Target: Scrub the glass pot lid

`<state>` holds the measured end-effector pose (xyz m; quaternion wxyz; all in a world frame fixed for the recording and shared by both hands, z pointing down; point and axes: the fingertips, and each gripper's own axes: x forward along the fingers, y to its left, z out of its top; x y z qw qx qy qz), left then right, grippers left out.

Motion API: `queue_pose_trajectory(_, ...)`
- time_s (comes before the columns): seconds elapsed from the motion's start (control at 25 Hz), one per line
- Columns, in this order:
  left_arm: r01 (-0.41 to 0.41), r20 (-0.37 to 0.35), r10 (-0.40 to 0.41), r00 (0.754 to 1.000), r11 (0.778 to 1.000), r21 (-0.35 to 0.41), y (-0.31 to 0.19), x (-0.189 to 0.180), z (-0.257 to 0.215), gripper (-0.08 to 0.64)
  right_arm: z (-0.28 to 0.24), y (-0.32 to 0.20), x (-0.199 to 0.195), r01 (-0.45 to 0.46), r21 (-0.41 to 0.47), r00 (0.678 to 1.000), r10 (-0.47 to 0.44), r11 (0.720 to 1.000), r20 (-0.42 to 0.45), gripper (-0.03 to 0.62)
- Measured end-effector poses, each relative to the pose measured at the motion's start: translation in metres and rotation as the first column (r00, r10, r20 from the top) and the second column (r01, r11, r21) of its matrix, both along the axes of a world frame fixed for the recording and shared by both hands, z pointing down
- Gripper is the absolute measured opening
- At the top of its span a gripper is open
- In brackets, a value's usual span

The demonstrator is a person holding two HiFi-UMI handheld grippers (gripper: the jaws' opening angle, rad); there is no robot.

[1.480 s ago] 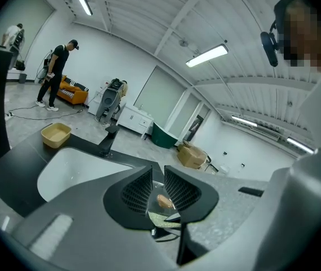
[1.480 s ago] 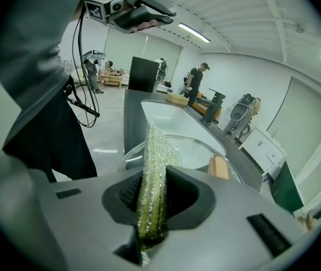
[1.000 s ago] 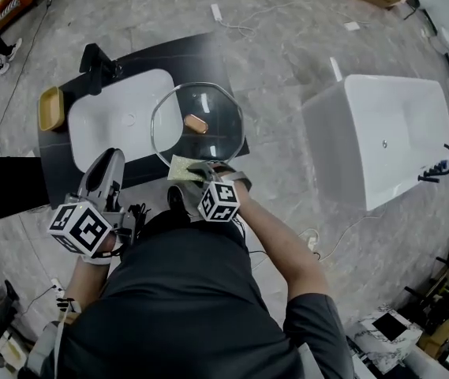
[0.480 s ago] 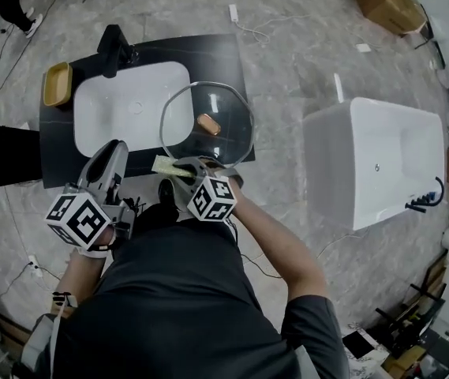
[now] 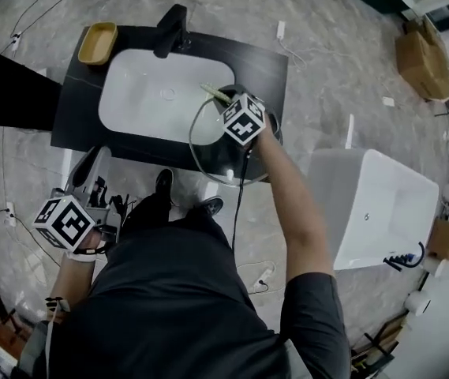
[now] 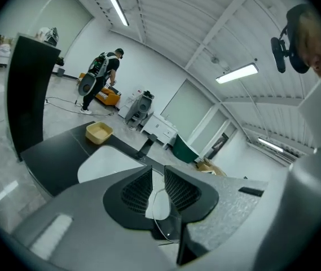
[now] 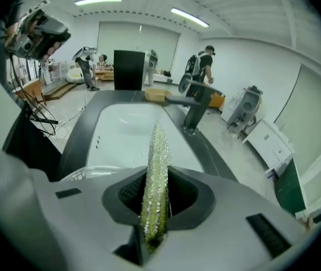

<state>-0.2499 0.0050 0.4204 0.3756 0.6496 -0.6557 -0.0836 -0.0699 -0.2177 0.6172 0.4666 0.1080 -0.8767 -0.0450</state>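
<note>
Now, lid: glass pot lid (image 5: 212, 152) on table (image 5: 78, 113), at sink's (image 5: 145, 93) right edge.
Sponge: wet sponge (image 7: 155, 174) pinched in R gripper (image 5: 222, 99) jaws.
Change: swept from near rim to far side; scrub prob. underway.
L gripper (image 6: 157, 176): jaws slightly apart, empty.

Right arm (image 5: 287, 204) reaches out nearly straight, well forward of the body. The right hand-held gripper (image 7: 155, 186) at its end has both jaws pressed tight on a thin scrubbing pad (image 7: 157, 151), which stands edge-on and pokes out past the tips. Left arm (image 5: 70, 279) is tucked close at the person's side, elbow bent. The left hand-held gripper (image 6: 158, 186) sits low, jaws a narrow gap apart, nothing between them.
</note>
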Motion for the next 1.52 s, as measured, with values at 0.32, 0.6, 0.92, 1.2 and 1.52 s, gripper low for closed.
queue_pose_trajectory(0.32,0.042,-0.046,-0.043,0.998,0.999,-0.024,0.007,-0.012,0.013,0.069,0.044,0.026,-0.003,0.078,-0.068,0.992,-0.084,0.995,-0.096,0.055)
queue_pose_trajectory(0.6,-0.041,-0.045,0.040,0.998,0.999,-0.008,-0.013,0.017,0.007,0.069,0.047,0.072,-0.013,0.231,-0.058,0.962,-0.237,0.971,-0.134,0.055)
queue_pose_trajectory(0.92,-0.126,-0.041,0.126,0.991,0.992,0.005,-0.031,0.045,0.000,0.069,0.048,0.108,-0.001,0.320,-0.002,0.933,-0.316,0.947,-0.171,0.055)
queue_pose_trajectory(1.2,-0.196,-0.044,0.196,0.980,0.981,0.014,-0.041,0.075,-0.002,0.069,0.052,0.123,0.006,0.372,0.108,0.912,-0.342,0.922,-0.224,0.055)
queue_pose_trajectory(1.52,-0.190,-0.057,0.189,0.980,0.982,-0.004,-0.038,0.072,0.001,0.069,0.038,0.111,0.000,0.249,0.055,0.965,-0.243,0.967,-0.101,0.055)
